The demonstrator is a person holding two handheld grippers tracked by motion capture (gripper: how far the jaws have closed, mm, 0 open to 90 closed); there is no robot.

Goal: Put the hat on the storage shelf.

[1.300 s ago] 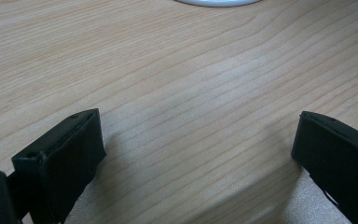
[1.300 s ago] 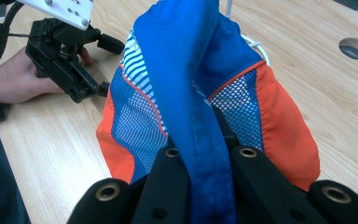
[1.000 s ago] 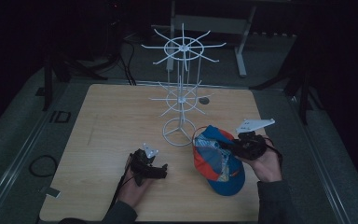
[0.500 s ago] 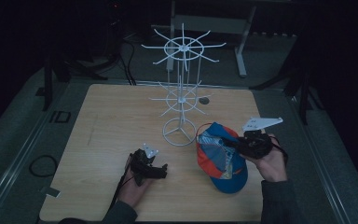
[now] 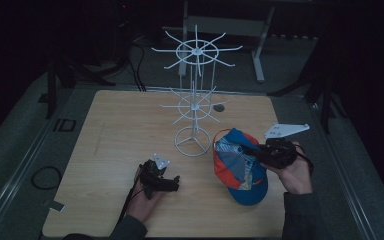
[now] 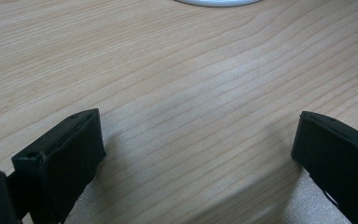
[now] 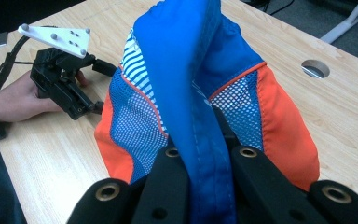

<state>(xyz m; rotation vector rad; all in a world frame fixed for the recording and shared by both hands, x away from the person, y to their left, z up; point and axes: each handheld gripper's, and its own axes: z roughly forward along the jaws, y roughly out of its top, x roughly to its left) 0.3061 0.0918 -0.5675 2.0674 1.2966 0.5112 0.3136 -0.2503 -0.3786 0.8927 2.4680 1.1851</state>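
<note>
A blue and orange mesh cap [image 5: 240, 167] hangs at the table's front right, its lower end near or on the wood. My right gripper [image 5: 248, 150] is shut on the cap's blue fabric [image 7: 191, 70], which is pinched between its jaws [image 7: 205, 163]. My left gripper [image 5: 173, 182] rests on the table at the front centre, a hand's width left of the cap. Its jaws [image 6: 196, 154] stand open over bare wood with nothing between them. The left gripper [image 7: 99, 87] also appears beyond the cap in the right gripper view.
A white wire rack [image 5: 196, 95] with two tiers of spokes stands mid-table on a ring base [image 5: 192, 141], just behind both grippers. A round cable hole [image 5: 219, 107] lies right of the rack. The wooden table [image 5: 120, 135] is bare on its left half.
The right gripper and the cap have shifted slightly to the right. The left gripper has kept still.
</note>
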